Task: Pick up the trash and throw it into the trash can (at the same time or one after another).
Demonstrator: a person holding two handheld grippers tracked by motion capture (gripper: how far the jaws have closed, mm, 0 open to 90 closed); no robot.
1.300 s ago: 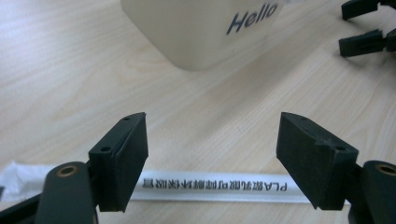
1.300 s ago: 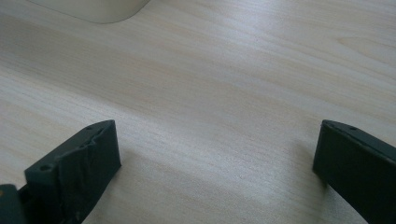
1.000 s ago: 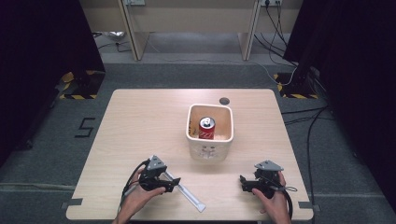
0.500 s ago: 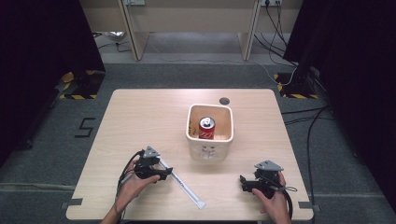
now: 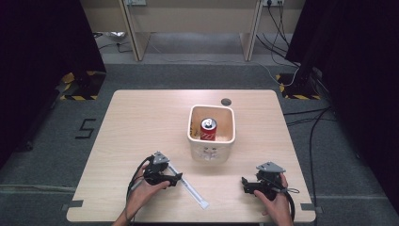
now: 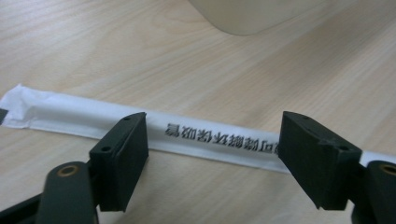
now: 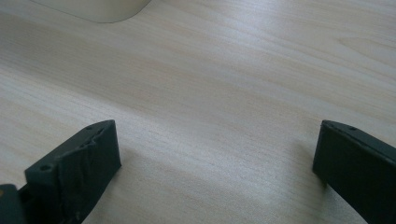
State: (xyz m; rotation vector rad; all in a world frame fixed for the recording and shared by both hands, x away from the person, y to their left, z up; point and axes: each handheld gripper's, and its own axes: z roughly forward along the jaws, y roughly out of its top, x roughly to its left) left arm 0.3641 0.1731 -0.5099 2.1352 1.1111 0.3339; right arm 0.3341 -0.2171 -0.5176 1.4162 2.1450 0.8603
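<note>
Since the earlier frame, the left gripper (image 5: pixel 175 178) has shifted inward onto the wrapped straw (image 5: pixel 188 186), jaws wide apart and straddling its paper sleeve (image 6: pixel 210 137), which lies flat on the desk (image 5: pixel 141 122). Right gripper (image 5: pixel 245 184) rests near the front edge, jaws spread wide over bare wood, holding nothing. Between them stands the white bin (image 5: pixel 228 141) with a red can (image 5: pixel 208 129); open desk lies left and beyond.

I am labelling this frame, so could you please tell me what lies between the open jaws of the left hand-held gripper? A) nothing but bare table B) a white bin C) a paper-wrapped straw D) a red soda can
C: in the left gripper view, the white paper-wrapped straw with printed text lies flat on the table, across the gap of the left hand-held gripper, whose jaws stand apart.
</note>
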